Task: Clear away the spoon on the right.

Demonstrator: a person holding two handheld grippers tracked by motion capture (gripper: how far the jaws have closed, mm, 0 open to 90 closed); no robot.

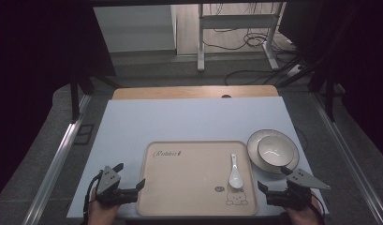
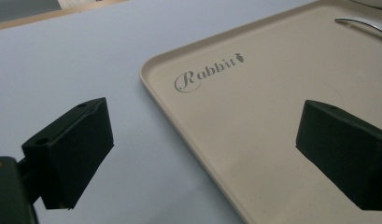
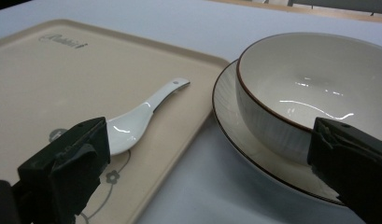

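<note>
A beige tray (image 1: pixel 189 183) printed "Rabbit" lies at the table's near middle, with a white ceramic spoon (image 1: pixel 234 173) on its right side. Just right of the tray a white bowl (image 1: pixel 276 151) sits on a plate (image 1: pixel 254 143). My left gripper (image 1: pixel 131 177) stands open at the tray's left edge (image 2: pixel 179 121), holding nothing. My right gripper (image 1: pixel 274 179) is open near the tray's right corner, just in front of the plate (image 3: pixel 235 135) and bowl (image 3: pixel 314 88), with the spoon (image 3: pixel 137 119) by its left jaw.
A white sheet (image 1: pixel 180 122) covers the table, with a wooden strip (image 1: pixel 194 92) at the far edge. Beyond it are a desk frame (image 1: pixel 236 33) and cables (image 1: pixel 254 40) on the floor. Metal rails (image 1: pixel 58 154) run along both sides.
</note>
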